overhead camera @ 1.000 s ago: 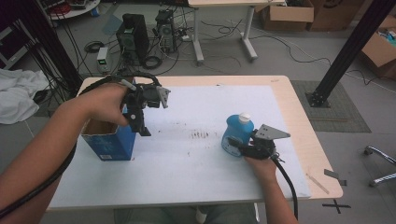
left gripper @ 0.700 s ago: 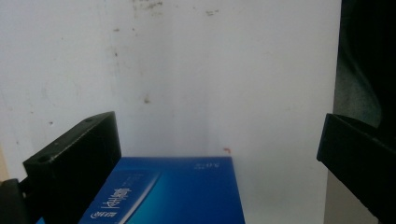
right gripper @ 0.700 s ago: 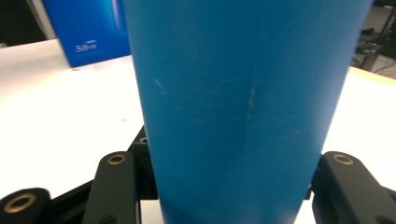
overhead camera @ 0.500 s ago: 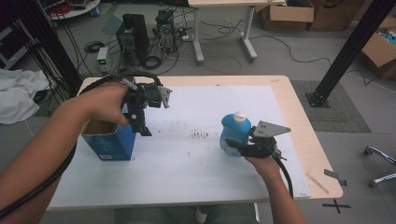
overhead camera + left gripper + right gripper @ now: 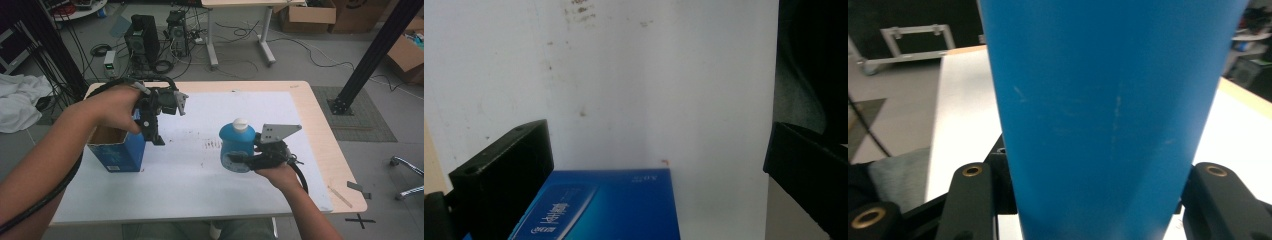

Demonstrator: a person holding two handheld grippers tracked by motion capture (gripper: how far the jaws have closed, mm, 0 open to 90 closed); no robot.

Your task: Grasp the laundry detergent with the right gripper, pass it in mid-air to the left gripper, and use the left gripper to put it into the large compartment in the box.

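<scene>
Cluttered workshop floor behind: 2 computer towers [image 5: 157, 37], cardboard boxes, loose cables. Wooden counter [image 5: 320, 130] with 1 white sheet [image 5: 190, 170] over most of its top; sheet carries faint dark smudges near its middle.

Count on the counter: 1 blue bottle [image 5: 236, 148] with white cap, 1 open blue box [image 5: 116, 149]. 2 grippers, 1 per hand.

Right gripper [image 5: 250, 161]: fingers clamped on the blue bottle's lower body, 1 on each side; bottle upright, near the sheet's right-centre. Whether its base touches the sheet is hard to tell. In the right gripper view the bottle's blue wall [image 5: 1108, 110] blocks most of the frame, cap cut off at the top.

Left gripper [image 5: 152, 134]: pointing down just beside the blue box's right edge, fingers spread apart with nothing between them. In the left gripper view only a corner of the box [image 5: 624, 210] shows at the bottom; print on it is too blurred to read. Box interior mostly hidden by the person's left hand [image 5: 112, 107].
</scene>
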